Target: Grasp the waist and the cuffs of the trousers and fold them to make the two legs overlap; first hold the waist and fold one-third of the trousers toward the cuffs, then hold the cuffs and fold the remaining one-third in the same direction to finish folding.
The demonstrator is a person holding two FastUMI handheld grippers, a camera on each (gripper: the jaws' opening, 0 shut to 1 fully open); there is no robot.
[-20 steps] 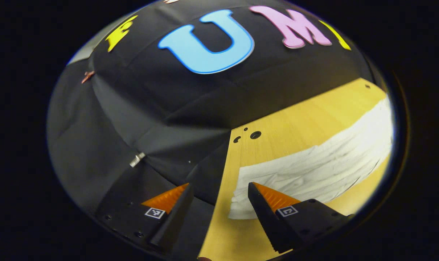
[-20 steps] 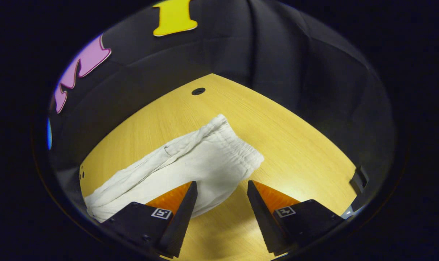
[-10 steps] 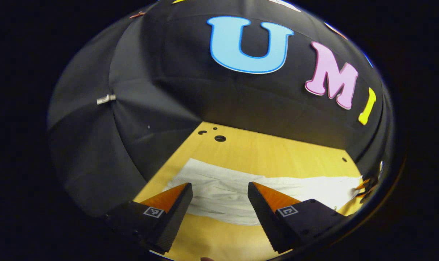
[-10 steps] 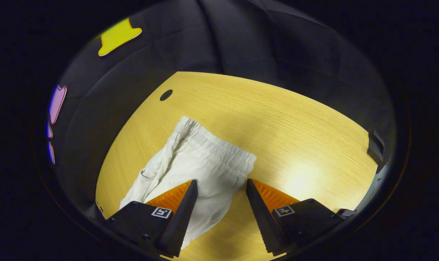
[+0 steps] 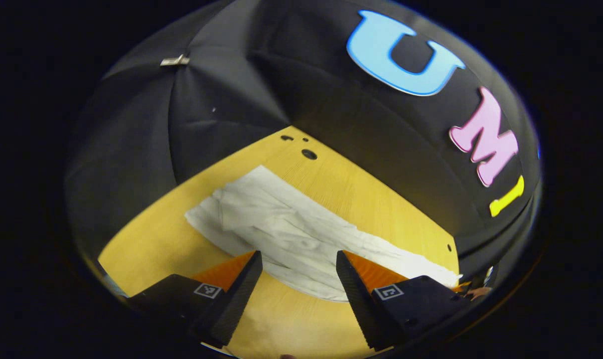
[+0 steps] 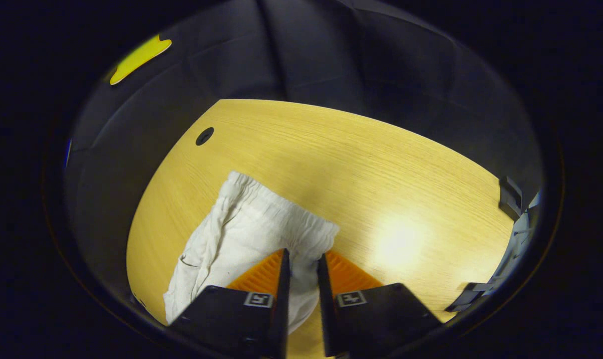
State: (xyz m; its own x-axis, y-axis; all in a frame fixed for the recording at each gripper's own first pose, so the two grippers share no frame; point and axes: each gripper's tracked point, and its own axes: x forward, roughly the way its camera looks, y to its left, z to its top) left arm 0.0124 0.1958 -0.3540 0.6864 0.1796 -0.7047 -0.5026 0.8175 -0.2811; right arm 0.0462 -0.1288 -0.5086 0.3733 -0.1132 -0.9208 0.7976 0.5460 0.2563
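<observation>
Right gripper (image 6: 301, 264) nearly closed around trousers (image 6: 251, 229) waist, left gripper (image 5: 296, 264) spread above legs

White trousers (image 6: 241, 234) cut off at the lower rim of the right gripper view, cuffs hidden, cloth between the right gripper (image 6: 301, 262) fingers partly covered, grip on it unclear, waist end in left gripper view hidden behind a finger.

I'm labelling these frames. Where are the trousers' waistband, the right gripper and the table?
waistband (image 6: 281, 212), right gripper view, elastic edge.
right gripper (image 6: 303, 259), right gripper view, between fingertips.
table (image 6: 381, 164), right gripper view, bare wood.
</observation>
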